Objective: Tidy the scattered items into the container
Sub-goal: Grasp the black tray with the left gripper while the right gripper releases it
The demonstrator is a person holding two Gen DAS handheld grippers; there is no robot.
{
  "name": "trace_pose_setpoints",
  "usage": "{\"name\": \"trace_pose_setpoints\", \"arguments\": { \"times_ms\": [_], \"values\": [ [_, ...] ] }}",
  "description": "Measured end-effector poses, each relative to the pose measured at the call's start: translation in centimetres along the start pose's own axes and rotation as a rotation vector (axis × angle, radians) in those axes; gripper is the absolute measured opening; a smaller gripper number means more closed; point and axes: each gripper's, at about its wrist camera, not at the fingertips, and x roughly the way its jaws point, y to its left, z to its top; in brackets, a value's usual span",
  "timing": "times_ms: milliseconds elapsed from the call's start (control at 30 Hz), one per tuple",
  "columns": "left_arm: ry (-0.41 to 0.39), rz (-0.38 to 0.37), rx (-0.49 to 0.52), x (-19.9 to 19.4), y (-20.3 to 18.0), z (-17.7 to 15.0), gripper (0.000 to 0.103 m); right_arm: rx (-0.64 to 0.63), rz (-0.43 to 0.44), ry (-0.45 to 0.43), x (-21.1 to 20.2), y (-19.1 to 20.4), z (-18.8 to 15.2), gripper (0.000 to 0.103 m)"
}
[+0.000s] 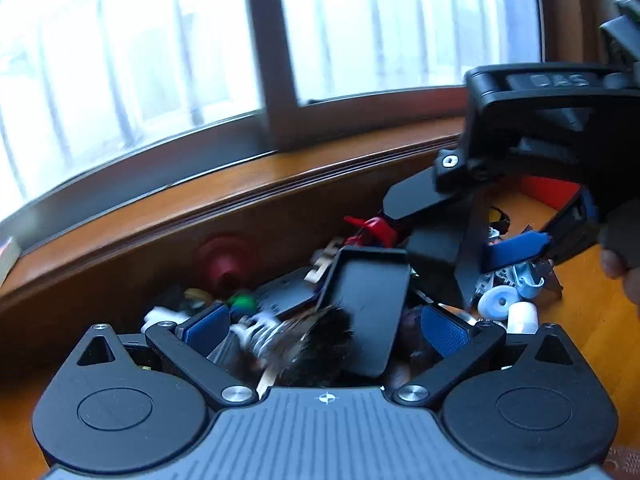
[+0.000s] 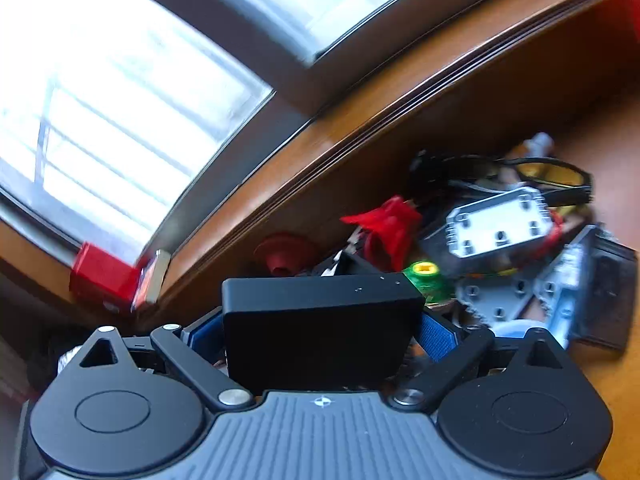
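Writing is scarce: blurred raised characters on the housing of the right tongs (image 1: 516, 248), seen from the left wrist, cannot be read.

The left tongs (image 1: 324, 326) are spread, their blue ribbed pads (image 1: 210, 326) wide apart over the pile, touching nothing that can be made out. Between them lie a smooth black tray (image 1: 366, 308) with rounded corners and a raised rim, tilted against the heap, and a dark brown feathery tuft (image 1: 316, 340) just under it.

The right tongs pinch a matte black box (image 2: 320, 328), a plain rectangular block with softly rounded edges, between their blue pads (image 2: 438, 336); it is held above the clutter, near the sill.

The scattered items sit heaped on the glossy wooden counter (image 2: 600, 360) against a moulded wooden sill (image 1: 240, 184). Among them are a translucent red plastic piece (image 2: 390, 232), a green and yellow round part (image 2: 425, 276), a grey studded block (image 2: 498, 232) with rows of holes, flat grey plates (image 2: 516, 292) with holes, glasses with yellow lenses (image 2: 556, 174), a dark red rubbery cup (image 1: 224, 260), and white plastic wheels (image 1: 498, 302). A red box (image 2: 102, 272) stands apart on the sill by the window frame.

Which of these is the container, I cannot tell.
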Motion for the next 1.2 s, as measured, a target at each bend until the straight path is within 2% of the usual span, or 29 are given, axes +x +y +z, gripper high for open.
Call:
{"name": "trace_pose_setpoints", "arguments": {
  "times_ms": [167, 333, 400, 467, 633, 700, 733, 767, 867, 1033, 1200],
  "values": [
    [-0.024, -0.053, -0.006, 1.8, -0.3, 1.8, 0.103, 0.054, -0.015, -0.065, -2.6, -2.2, -1.0, 0.098],
    [0.041, -0.119, 0.04, 5.3, -1.9, 2.9, 0.102, 0.121, -0.001, -0.121, -4.4, -3.9, -1.3, 0.097],
    [0.063, -0.135, 0.024, 5.9, -1.8, 2.7, 0.102, 0.108, 0.005, -0.129, -4.8, -4.0, -1.6, 0.096],
    [0.08, -0.15, 0.007, 6.4, -1.4, 2.4, 0.102, 0.081, 0.005, -0.133, -5.2, -3.9, -1.8, 0.087],
    [0.123, -0.189, -0.035, 7.4, -0.4, 1.5, 0.101, 0.034, -0.009, -0.133, -5.3, -3.7, -2.3, 0.086],
    [0.141, -0.204, -0.052, 7.9, -0.1, 1.2, 0.098, 0.011, -0.036, -0.128, -5.0, -3.7, -2.6, 0.086],
    [0.15, -0.212, -0.06, 8.1, 0.1, 1.0, 0.093, -0.001, -0.052, -0.125, -4.9, -3.6, -2.7, 0.086],
    [0.158, -0.219, -0.068, 8.3, 0.3, 0.8, 0.083, -0.011, -0.071, -0.124, -4.7, -3.6, -2.7, 0.086],
    [0.184, -0.242, -0.094, 8.9, 0.9, 0.3, 0.074, -0.053, -0.158, -0.124, -4.3, -3.4, -3.0, 0.089],
    [0.197, -0.266, -0.13, 8.9, 1.7, 0.0, 0.066, -0.135, -0.318, -0.13, -3.4, -2.5, -3.5, 0.09],
    [0.191, -0.271, -0.189, 7.4, 3.1, -0.3, 0.065, -0.161, -0.368, -0.161, -2.0, -1.0, -4.2, 0.09]
  ]
}}
